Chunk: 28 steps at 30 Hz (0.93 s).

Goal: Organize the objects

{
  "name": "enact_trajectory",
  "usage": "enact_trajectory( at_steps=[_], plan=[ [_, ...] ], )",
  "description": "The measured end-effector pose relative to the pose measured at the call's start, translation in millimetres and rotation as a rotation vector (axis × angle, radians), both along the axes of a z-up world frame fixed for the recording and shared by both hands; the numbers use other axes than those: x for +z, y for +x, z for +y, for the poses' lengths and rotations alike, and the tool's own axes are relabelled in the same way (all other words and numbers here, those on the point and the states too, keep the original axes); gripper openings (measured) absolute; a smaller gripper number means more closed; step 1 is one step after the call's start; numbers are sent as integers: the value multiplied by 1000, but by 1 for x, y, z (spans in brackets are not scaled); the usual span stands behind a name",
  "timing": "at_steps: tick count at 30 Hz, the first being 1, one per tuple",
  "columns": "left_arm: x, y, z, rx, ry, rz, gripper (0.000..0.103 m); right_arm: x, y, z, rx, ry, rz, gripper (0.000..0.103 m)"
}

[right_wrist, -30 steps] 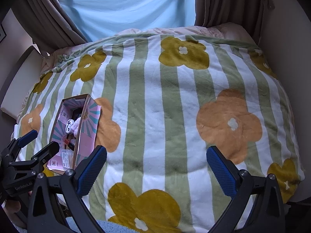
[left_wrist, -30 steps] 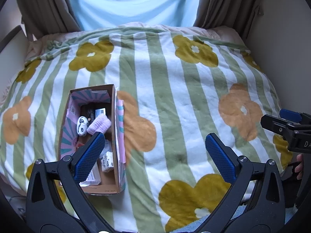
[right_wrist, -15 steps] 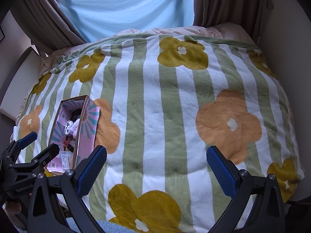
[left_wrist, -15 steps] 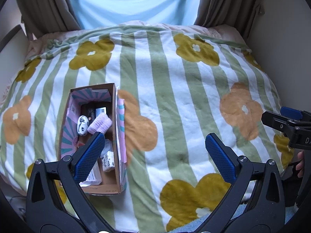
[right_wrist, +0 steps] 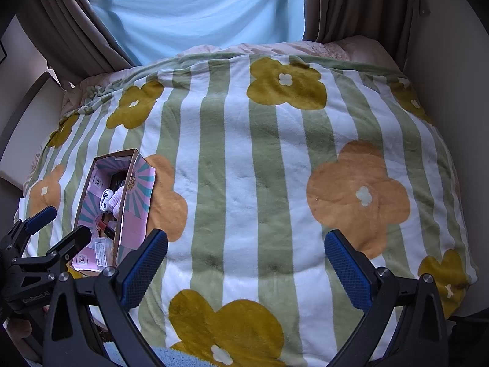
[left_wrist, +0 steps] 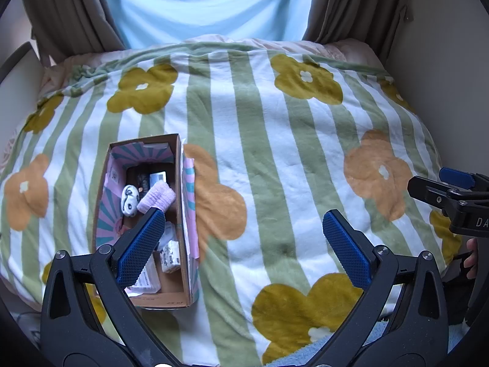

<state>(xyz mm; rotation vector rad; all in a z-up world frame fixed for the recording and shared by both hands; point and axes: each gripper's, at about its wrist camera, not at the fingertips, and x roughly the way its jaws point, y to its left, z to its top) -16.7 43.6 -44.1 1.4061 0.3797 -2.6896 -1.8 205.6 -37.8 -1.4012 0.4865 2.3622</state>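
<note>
Brown curtains [left_wrist: 67, 15] frame a pale blue drape [left_wrist: 207, 3] behind a bed [left_wrist: 351, 47] covered by a green-and-white striped blanket [left_wrist: 275, 159] printed with mustard and orange flowers, as seen from the left wrist. On the blanket's left side sits an open cardboard box [left_wrist: 178, 183], its long axis running from the near edge of the bed toward the window. Its inner walls carry a pink and teal sunburst print, and it holds a lilac knitted roll [left_wrist: 157, 197], a white pouch with dark marks [left_wrist: 130, 200], a dark item and several small white packets. The left tongs [left_wrist: 241, 232] hang wide open above the blanket, gripping nothing, one blue pad overlapping the box.

From the right wrist, the same box [right_wrist: 134, 202] lies far left, its narrow end again toward the curtains [right_wrist: 70, 27]. The right tongs [right_wrist: 246, 253] are spread wide and empty over the blanket [right_wrist: 244, 183]. The left tongs [right_wrist: 58, 227] show at the lower left edge, also open.
</note>
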Motion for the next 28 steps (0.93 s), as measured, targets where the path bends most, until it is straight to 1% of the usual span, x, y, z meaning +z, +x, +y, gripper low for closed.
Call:
enact_trajectory(
  at_steps=[9, 13, 18, 22, 23, 25, 28],
  plan=[
    [-1, 1, -1, 5, -2, -2, 103, 0, 0, -1, -1, 2, -1, 102],
    [0, 3, 0, 7, -21, -1, 103, 0, 0, -2, -1, 2, -2, 102],
    [6, 7, 2, 7, -26, 27, 103, 1, 0, 2, -1, 5, -3, 102],
    [5, 7, 4, -14, 43, 35, 103, 1, 0, 1, -2, 6, -5, 102],
    [4, 7, 4, -9, 43, 24, 103, 1, 0, 4, -2, 7, -5, 102],
    [1, 5, 6, -1, 21, 5, 103, 1, 0, 6, -2, 8, -6, 102],
    [1, 6, 6, 13, 3, 11, 103, 0, 1, 8, -2, 7, -7, 102]
  ],
)
